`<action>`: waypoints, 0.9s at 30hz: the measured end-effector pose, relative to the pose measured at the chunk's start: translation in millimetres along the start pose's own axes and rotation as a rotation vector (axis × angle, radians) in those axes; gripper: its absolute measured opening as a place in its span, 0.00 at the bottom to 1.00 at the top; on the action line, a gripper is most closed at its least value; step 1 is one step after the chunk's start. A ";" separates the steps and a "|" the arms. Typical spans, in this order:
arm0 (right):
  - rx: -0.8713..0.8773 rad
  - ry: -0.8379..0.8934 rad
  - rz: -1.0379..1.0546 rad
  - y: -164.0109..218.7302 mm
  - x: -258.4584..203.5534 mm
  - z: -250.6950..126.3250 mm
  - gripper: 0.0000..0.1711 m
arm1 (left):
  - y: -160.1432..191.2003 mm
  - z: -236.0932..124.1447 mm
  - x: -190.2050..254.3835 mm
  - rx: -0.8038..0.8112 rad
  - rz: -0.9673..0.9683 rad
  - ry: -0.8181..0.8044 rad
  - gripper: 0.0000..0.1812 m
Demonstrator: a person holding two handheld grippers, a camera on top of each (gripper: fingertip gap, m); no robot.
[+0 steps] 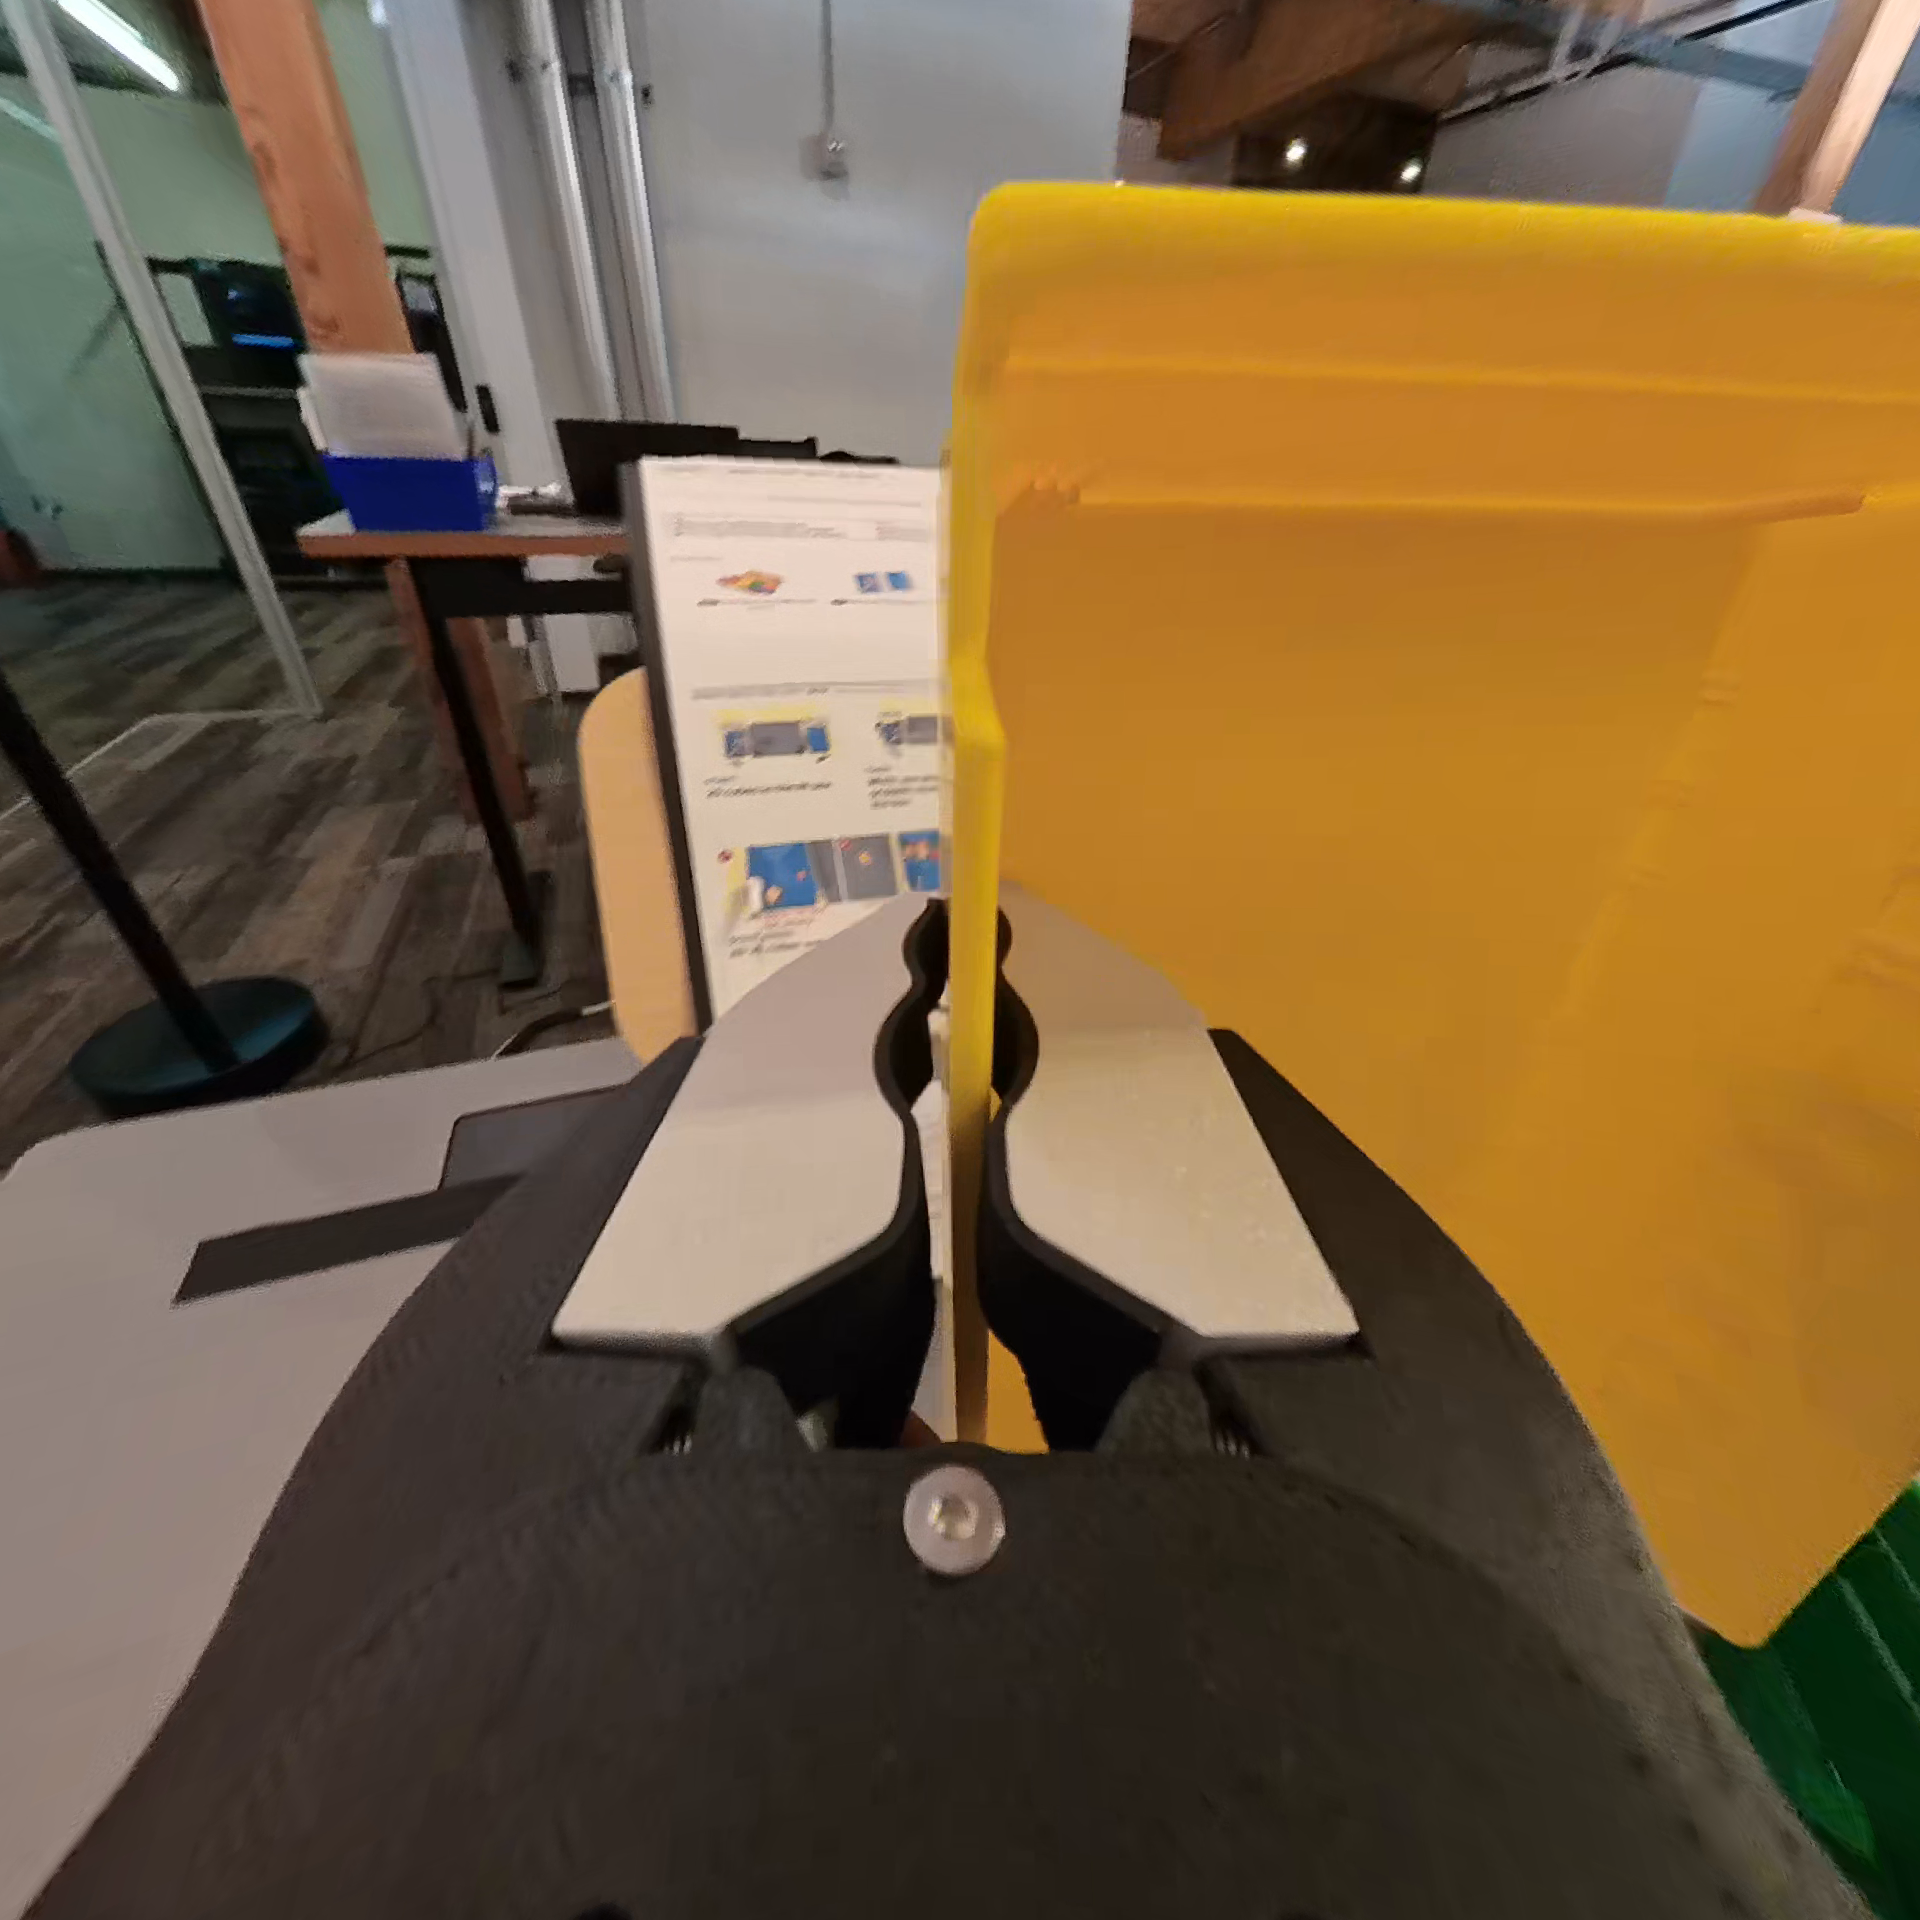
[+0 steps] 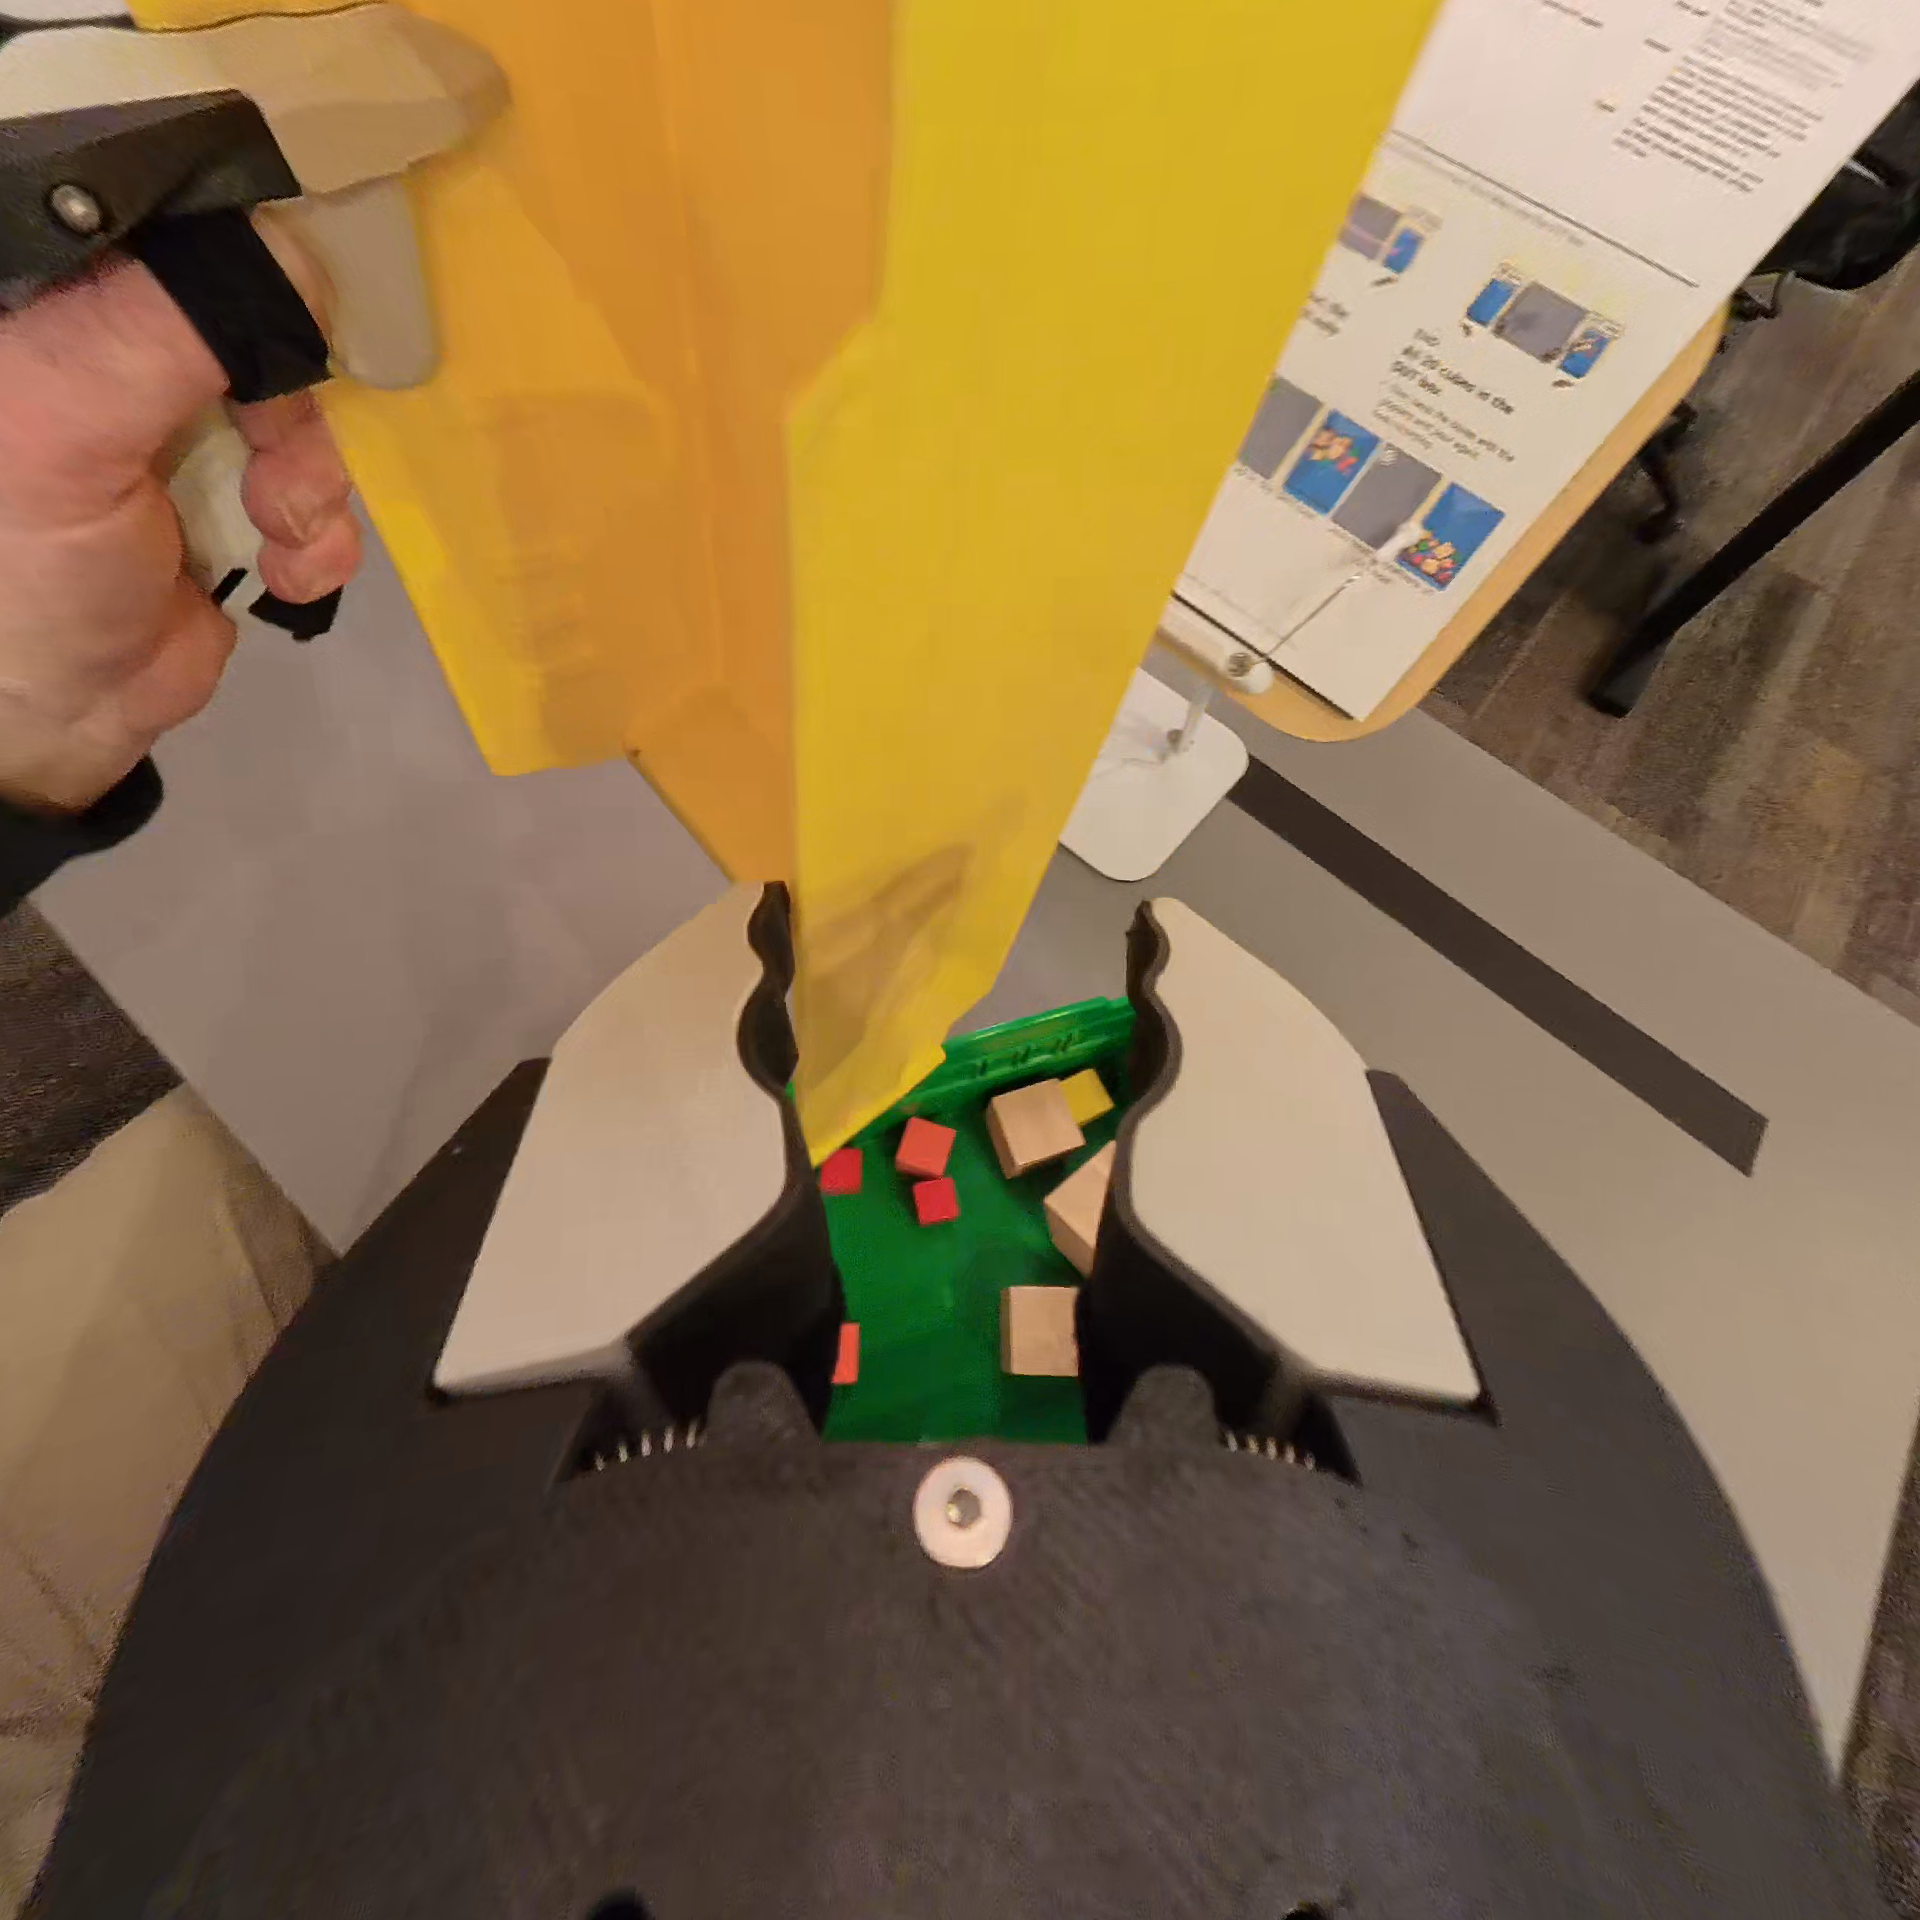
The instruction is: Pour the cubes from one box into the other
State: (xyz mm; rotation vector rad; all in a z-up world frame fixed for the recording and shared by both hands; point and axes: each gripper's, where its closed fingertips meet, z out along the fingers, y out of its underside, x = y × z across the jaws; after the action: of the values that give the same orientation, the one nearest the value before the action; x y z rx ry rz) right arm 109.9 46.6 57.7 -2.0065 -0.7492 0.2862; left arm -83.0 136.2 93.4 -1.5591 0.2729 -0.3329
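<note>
My left gripper is shut on one wall of the yellow box, which is held up in the air and tipped. In the right wrist view the yellow box hangs steeply over the green box on the table. Several cubes lie in the green box: a wooden cube, a red cube, a yellow cube. My right gripper is open above the green box; the yellow box's low corner sits between its fingers, against the left one. The left gripper and a hand show at the upper left.
A grey table with a black tape strip carries the green box. An instruction board on a white-based stand stands behind. A far desk holds a blue bin.
</note>
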 end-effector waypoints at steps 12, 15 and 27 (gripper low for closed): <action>-0.075 -0.236 -0.036 123.4 -110.2 -56.6 0.30 | 80.3 -107.3 -162.9 -0.325 0.000 -0.289 0.02; -0.150 -0.346 -0.049 168.5 -147.5 -62.7 0.28 | 119.4 -133.5 -208.6 -0.473 -0.050 -0.354 0.03; -0.565 -0.647 -0.372 339.3 -271.8 -84.7 0.18 | 223.1 -178.9 -324.1 -0.805 -0.165 -0.474 0.02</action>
State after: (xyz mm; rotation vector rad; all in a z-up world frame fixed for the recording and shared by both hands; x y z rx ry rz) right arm 69.7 -304.1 -209.8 -2.2412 -1.7459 0.5603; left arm -442.4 88.5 -141.7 -2.4016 -0.1205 0.0487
